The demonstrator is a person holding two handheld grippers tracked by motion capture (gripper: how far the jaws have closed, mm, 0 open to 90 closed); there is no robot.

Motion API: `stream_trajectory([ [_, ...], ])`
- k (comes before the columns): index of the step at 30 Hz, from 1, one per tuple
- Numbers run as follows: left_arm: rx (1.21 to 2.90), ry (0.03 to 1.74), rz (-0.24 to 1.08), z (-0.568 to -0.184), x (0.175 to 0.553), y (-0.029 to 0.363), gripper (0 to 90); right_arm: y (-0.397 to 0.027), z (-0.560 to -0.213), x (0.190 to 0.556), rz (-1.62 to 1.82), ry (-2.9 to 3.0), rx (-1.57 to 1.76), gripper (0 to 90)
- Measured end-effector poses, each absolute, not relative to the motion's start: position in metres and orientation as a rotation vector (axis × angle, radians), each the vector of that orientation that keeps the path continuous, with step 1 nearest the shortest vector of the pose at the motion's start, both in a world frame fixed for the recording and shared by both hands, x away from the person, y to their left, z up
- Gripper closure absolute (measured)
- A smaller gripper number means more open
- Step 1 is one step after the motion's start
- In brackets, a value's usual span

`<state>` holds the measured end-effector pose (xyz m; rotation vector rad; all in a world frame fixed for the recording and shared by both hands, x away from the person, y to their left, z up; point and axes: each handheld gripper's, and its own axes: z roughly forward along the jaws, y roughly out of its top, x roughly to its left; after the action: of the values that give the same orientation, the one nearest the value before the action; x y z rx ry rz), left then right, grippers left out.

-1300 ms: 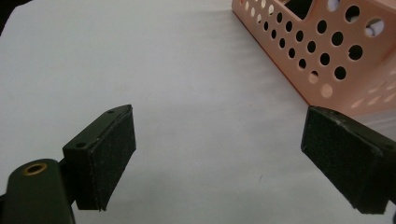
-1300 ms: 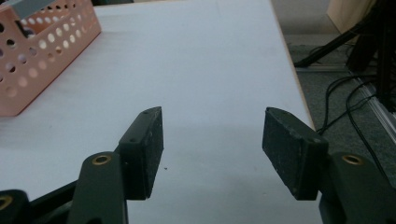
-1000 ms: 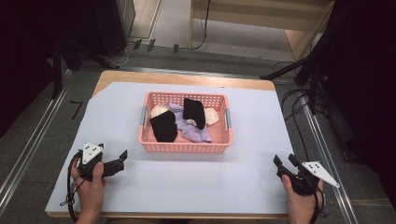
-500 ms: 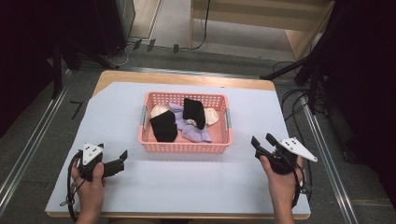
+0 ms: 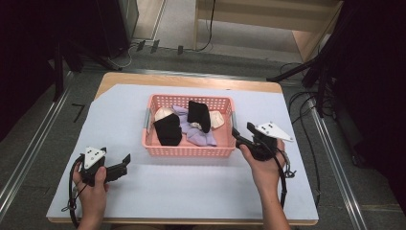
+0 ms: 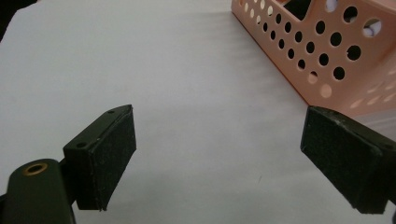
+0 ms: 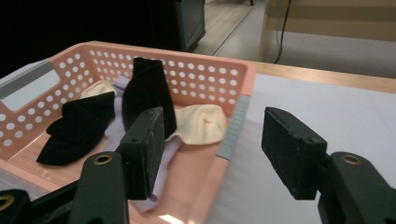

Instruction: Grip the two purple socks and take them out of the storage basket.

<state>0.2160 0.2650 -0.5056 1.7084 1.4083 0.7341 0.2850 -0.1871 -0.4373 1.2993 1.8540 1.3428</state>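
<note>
Since a second ago, the right tool [image 5: 242, 135] has travelled from the near right corner of the table [image 5: 143, 201] up to the right end of the pink basket [image 5: 184, 149], while the left tool [image 5: 125, 162] has stayed where it was near the front left. The right tool's jaws are released and stand apart with nothing gripped; one jaw hangs over the inside of the basket and the other over the white table cover, so the basket's right rim and its grey handle [image 7: 233, 128] lie between them, untouched. Its jaws have barely narrowed over that second. The left tool is also released, its two black pads wide apart over bare white cover, with the basket's perforated wall [image 6: 322, 51] off to one side.

The basket sits at the middle of the table, toward the far edge. Inside lie folded socks: a black pair [image 5: 167, 130] at the left, a second black one [image 5: 198, 115] standing on edge near the middle, lilac ones [image 5: 201, 136] beneath, and cream ones [image 7: 201, 122] toward the right end, nearest the right tool. A hand holds each tool from the near side of the table.
</note>
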Motion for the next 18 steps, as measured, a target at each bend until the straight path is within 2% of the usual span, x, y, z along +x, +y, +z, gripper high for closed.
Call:
stream_trajectory([
  [18,1.702,1.418,0.729,-0.506,0.217,0.265,11.7,-0.117,-0.458,0.326,1.208,2.065,1.355,49.9],
])
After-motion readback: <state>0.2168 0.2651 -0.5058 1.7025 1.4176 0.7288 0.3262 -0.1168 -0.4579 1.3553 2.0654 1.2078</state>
